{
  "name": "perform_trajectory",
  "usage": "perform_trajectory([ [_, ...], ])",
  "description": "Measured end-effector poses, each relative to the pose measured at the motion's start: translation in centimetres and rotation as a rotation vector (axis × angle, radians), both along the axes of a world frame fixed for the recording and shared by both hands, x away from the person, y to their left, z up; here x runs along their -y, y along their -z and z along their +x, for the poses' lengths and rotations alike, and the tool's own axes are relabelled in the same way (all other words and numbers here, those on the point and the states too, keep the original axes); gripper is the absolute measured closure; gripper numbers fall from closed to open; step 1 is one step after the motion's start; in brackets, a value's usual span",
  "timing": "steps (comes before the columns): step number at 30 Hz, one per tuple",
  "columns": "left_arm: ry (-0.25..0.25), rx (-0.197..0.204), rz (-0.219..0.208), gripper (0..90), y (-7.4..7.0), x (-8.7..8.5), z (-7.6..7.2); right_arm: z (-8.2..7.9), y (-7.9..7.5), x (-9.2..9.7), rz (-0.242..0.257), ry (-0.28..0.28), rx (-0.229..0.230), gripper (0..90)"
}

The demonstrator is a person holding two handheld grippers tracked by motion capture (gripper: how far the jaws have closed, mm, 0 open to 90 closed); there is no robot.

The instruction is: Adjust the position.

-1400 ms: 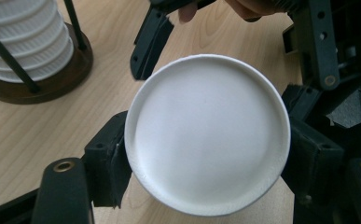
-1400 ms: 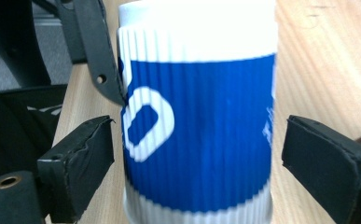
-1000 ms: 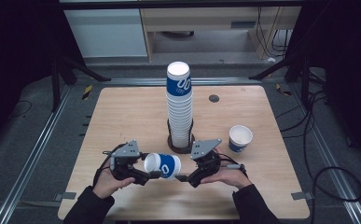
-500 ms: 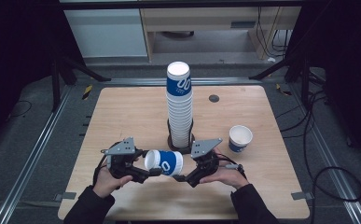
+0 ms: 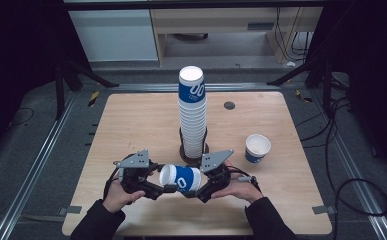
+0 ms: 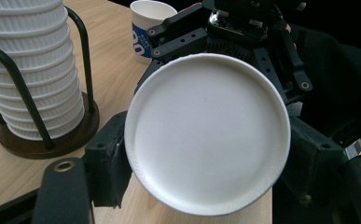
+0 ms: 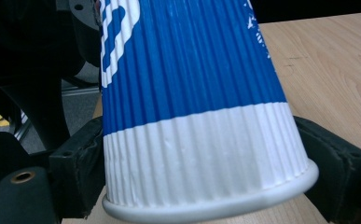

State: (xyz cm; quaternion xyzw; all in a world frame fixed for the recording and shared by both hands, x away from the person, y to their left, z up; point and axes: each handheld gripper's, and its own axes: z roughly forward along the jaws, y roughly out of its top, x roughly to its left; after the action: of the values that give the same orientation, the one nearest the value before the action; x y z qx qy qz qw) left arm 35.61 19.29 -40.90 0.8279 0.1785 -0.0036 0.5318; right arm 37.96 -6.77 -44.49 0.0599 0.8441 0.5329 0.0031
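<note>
From above, I am holding a ribbed blue-and-white paper cup (image 5: 180,178) sideways between my left gripper (image 5: 165,188) and right gripper (image 5: 190,192), at six o'clock from the tall stack of ribbed paper cups (image 5: 192,115). A second blue-and-white paper cup (image 5: 257,148) is standing at three o'clock. Since a second ago the held cup has hardly shifted.

In the left gripper view, my jaws are clamping a smooth round white end.

In the right gripper view, my jaws have just been closing and are now pressing the ridged white band by the rolled rim.

a wooden table (image 5: 131,125) carries a cup stack's stand (image 5: 193,151) and one loose cup (image 5: 257,148).
</note>
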Motion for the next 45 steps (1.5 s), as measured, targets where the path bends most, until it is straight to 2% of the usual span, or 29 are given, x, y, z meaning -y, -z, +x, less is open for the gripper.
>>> perform_trajectory([
  [6, 0.005, -0.009, 0.002, 26.5, 0.0, 0.0, 0.1, -0.1, -0.2, 0.2, -0.005, -0.003, 0.016, 15.9],
  [10, -0.008, 0.012, 0.013, 23.9, -0.1, 0.0, 0.0, -0.1, -0.3, 0.4, -0.015, -0.004, 0.01, 16.3],
  [14, -0.019, 0.02, 0.021, 20.0, -0.4, -0.4, 0.0, 0.0, -0.7, 1.0, -0.029, 0.017, 0.029, 16.3],
  [18, -0.023, 0.01, 0.076, 16.6, -0.3, -0.7, 0.2, 0.1, -1.0, 1.7, -0.078, 0.052, 0.068, 16.0],
  [22, -0.019, 0.009, 0.183, 14.5, 0.5, -0.2, 0.3, 0.1, -0.9, 1.8, -0.13, 0.067, 0.096, 15.9],
  [23, -0.018, 0.008, 0.195, 14.4, 0.7, -0.1, 0.4, 0.1, -0.7, 1.6, -0.159, 0.068, 0.104, 15.9],
  [30, 0.019, 0.014, 0.295, 13.7, 1.7, 0.9, 0.3, -0.3, 0.0, 0.3, -0.249, 0.035, 0.123, 15.8],
  [36, 0.059, 0.003, 0.34, 13.9, 2.3, 1.7, 0.1, -0.7, 0.5, -0.7, -0.299, 0.003, 0.13, 15.8],
  [43, 0.091, -0.007, 0.372, 16.2, 2.8, 2.2, 0.0, -1.2, 1.0, -1.5, -0.347, -0.034, 0.139, 15.8],
  [45, 0.095, -0.012, 0.371, 19.7, 2.8, 2.2, 0.0, -1.3, 1.0, -1.8, -0.354, -0.042, 0.14, 15.8],
])
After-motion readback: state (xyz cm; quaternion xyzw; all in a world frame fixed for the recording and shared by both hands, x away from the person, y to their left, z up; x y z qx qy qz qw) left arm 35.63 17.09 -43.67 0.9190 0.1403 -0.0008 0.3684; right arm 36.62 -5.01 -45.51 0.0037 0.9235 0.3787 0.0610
